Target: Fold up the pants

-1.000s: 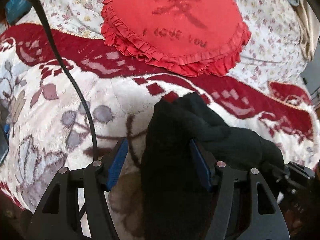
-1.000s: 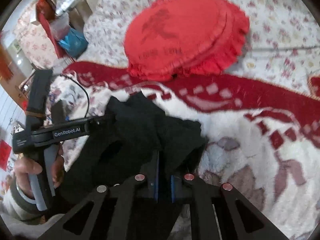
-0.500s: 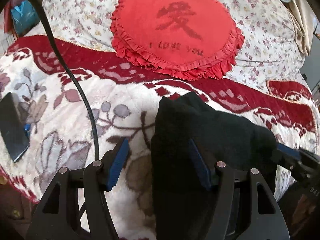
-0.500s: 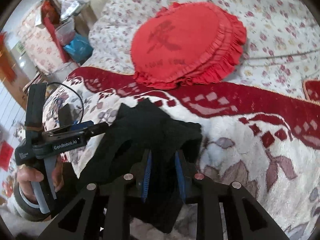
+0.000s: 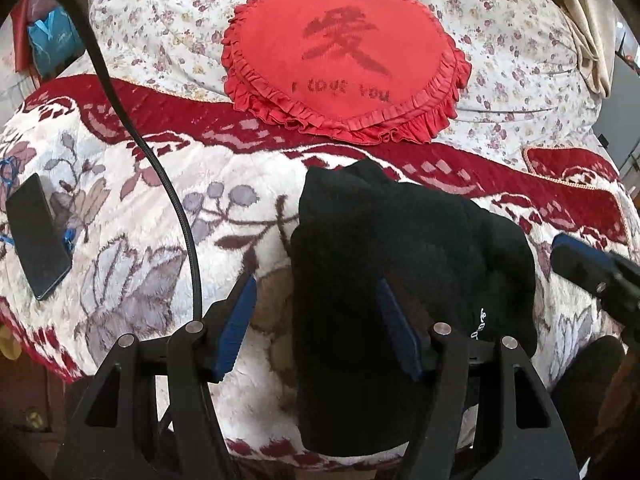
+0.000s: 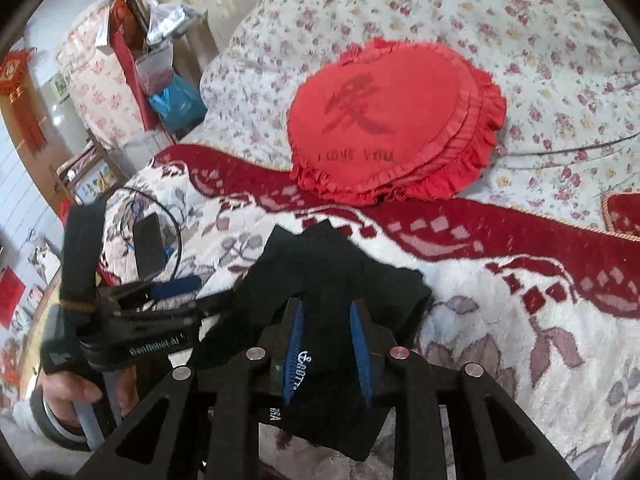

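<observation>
The left gripper (image 5: 316, 316) is held pointing steeply down, its blue-padded jaws spread wide, and is gripped at the handle by a hand (image 6: 86, 394) with a pale cuff at the wrist. The right gripper (image 6: 328, 344), also angled downward, is seen with its jaws opening.

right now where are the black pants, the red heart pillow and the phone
black pants (image 5: 400, 240), left wrist view, upper folded bulk
red heart pillow (image 5: 344, 56), left wrist view, face centre
phone (image 5: 38, 236), left wrist view, screen middle
</observation>
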The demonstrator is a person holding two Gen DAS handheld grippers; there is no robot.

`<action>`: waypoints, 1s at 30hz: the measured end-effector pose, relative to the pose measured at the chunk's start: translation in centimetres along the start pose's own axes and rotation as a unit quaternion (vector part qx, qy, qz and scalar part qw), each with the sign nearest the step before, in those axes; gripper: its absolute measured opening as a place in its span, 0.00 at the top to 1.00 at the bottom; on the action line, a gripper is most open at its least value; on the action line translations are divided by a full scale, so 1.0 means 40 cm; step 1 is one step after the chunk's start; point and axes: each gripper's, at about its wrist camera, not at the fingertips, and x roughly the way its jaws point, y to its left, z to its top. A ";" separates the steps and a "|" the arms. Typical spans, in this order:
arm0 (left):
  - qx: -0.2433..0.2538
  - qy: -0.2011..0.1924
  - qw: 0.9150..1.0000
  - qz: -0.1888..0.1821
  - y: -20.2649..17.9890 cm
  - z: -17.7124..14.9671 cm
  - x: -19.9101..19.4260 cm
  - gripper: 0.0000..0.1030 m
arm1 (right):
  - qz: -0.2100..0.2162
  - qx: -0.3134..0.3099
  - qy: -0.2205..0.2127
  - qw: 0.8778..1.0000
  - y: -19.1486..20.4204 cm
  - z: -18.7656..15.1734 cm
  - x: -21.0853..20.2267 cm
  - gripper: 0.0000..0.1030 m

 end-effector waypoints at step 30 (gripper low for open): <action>-0.006 0.023 1.000 -0.017 -0.008 -0.046 0.013 0.37 | 0.030 -0.024 0.103 0.994 -0.008 -0.087 0.107 0.70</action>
